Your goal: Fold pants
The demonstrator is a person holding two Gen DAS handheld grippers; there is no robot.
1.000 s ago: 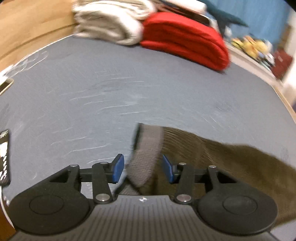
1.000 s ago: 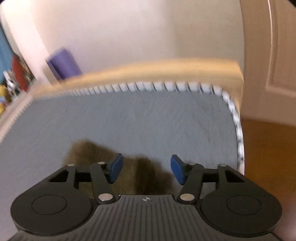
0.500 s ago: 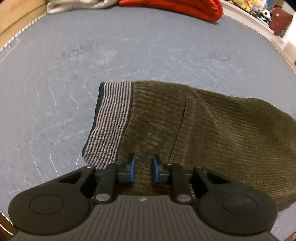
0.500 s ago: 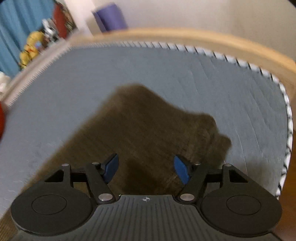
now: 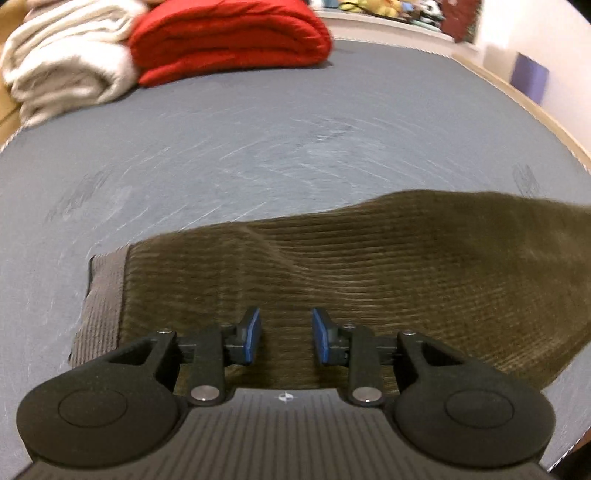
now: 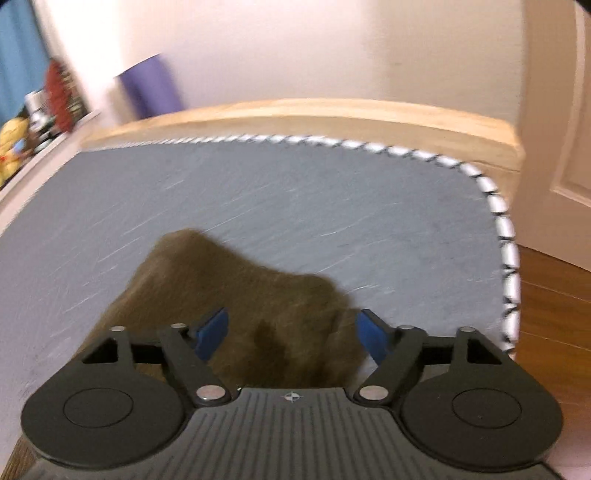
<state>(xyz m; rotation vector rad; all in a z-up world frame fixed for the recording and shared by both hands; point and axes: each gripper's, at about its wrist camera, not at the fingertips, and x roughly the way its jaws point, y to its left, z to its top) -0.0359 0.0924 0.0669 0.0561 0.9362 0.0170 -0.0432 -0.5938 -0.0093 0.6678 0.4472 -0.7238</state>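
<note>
Olive-brown corduroy pants flat on grey mattress, striped waistband leftward. Left gripper and right gripper both released, empty (between folds, apparently). Next: fresh edge grasps.

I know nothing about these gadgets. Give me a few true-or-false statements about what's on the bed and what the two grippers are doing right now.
1. The pants are olive-brown corduroy. True.
2. The left gripper is clamped shut on the cloth. False: its jaws stand apart, over the pants.
3. A red blanket lies beside a cream blanket. True.
4. The right gripper is open. True.
5. The pants hang over the mattress edge. False: they lie on the grey surface.
</note>
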